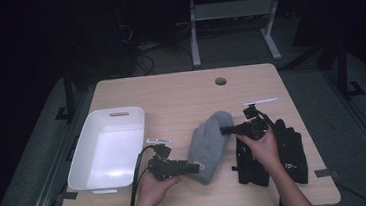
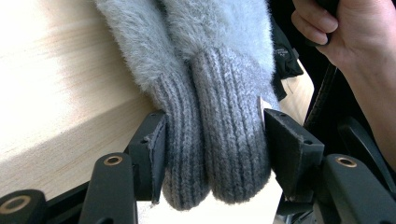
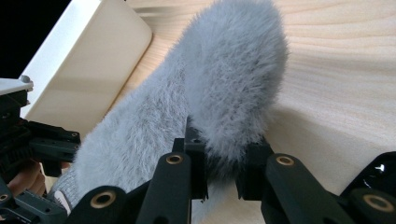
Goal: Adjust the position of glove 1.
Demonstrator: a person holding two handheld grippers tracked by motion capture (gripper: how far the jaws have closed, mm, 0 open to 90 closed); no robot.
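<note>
Left gripper (image 2: 212,140) clamps the ribbed cuffs of the fluffy grey knitted mittens (image 2: 210,93); right gripper (image 3: 222,172) pinches their furry tip. Mittens lie mid-table beside the white plastic bin (image 1: 83,164). Judged: lift together, carry binward.

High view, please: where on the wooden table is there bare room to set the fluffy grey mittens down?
The far half of the wooden table, beyond the white plastic bin and fluffy grey mittens, is bare. The right near side is crowded by black gloves.
</note>
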